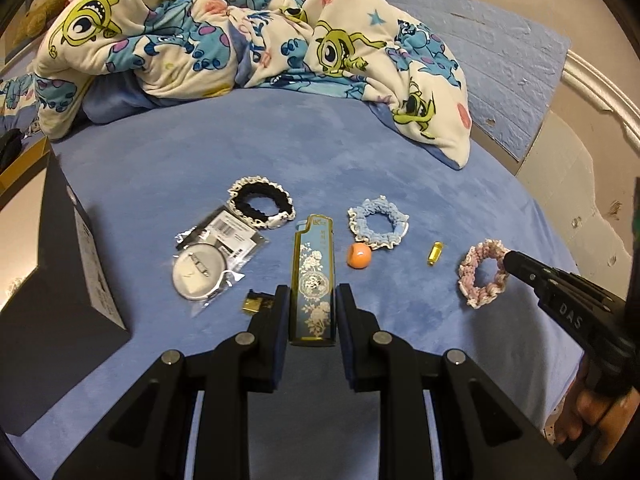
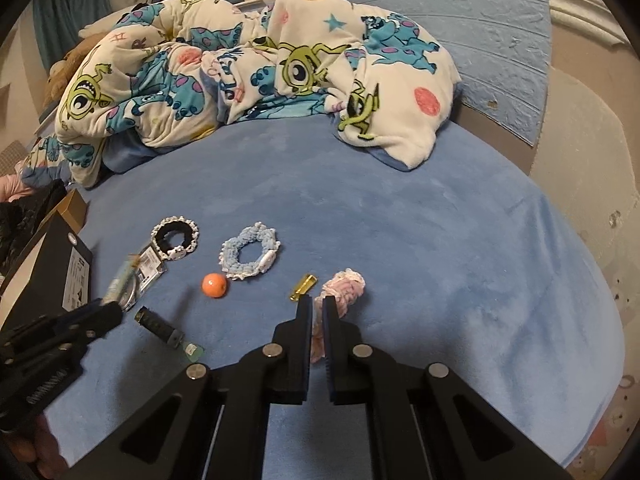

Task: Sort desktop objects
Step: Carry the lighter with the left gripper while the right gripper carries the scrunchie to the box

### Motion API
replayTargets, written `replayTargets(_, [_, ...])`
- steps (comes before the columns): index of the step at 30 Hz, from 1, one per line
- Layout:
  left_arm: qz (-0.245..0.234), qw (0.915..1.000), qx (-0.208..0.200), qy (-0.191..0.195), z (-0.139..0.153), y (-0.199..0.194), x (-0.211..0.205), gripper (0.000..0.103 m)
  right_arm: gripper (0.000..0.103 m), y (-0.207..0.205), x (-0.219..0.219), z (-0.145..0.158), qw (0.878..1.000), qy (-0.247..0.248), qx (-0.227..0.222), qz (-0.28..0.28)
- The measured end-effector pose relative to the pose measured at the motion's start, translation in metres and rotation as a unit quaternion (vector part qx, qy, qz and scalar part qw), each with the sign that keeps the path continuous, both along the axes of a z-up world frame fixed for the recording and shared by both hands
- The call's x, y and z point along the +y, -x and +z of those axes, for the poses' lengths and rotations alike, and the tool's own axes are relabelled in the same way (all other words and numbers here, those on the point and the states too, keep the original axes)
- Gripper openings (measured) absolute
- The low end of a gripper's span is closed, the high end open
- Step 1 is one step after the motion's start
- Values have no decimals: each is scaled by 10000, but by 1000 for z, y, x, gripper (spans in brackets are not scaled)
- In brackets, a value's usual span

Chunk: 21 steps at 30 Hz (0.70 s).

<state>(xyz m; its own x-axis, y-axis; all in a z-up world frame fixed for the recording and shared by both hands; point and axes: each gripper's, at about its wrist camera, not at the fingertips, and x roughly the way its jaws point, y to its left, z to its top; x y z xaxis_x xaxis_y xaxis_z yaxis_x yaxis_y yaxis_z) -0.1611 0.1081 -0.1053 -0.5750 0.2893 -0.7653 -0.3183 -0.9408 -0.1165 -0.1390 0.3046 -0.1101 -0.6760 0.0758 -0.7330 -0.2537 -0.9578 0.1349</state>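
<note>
My left gripper (image 1: 311, 294) is shut on a blue floral lighter (image 1: 314, 280), gripping its lower half just above the blue bed sheet (image 1: 192, 168). My right gripper (image 2: 318, 300) is shut on a pink scrunchie (image 2: 346, 285), which also shows in the left wrist view (image 1: 482, 276). On the sheet lie a black scrunchie (image 1: 262, 202), a light blue scrunchie (image 1: 378, 222), an orange bead (image 1: 359, 256), a small yellow capsule (image 1: 435, 252), a bagged round badge (image 1: 204, 270) and a small gold-and-black clip (image 1: 256, 302).
A dark box (image 1: 60, 300) stands at the left edge of the sheet. A crumpled cartoon blanket (image 1: 240, 28) fills the back. A small sword-handle charm (image 2: 160, 326) lies near the left gripper in the right wrist view. The bed edge drops off at right.
</note>
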Motion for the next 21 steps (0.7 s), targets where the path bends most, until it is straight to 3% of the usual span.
replayTargets(5, [43,10000,0,-54,0,1,-3,23,6,-1,20,-13,9996,114,-95,-222])
replayTargets(8, [-6,10000,19,-55,-1,0,0,23,19,1,29,-26,9991,214,-182,-311])
replayTargets(10, [-43,10000,5,-59,-2,0,4,23,36,2,35,-36,9984,377,-236,-355])
replayTargets(11, [-55,10000,-8,-59,-3,-1,5,23,37,4,36,-40,9981,403,-287,-353])
replayTargets(17, [-118,9999,-25,-33,-6,-4,12,23,32,15,33,-61,9975,288,-559,-327])
replayTargets(19, [-118,9999,-27,-41,-6,-4,12,23,9,14,34,-63,9974,195,-565,-414])
replayTargets(21, [-110,9999,-27,-63,-6,-4,12,23,9,12,41,-63,9968,402,-502,-477])
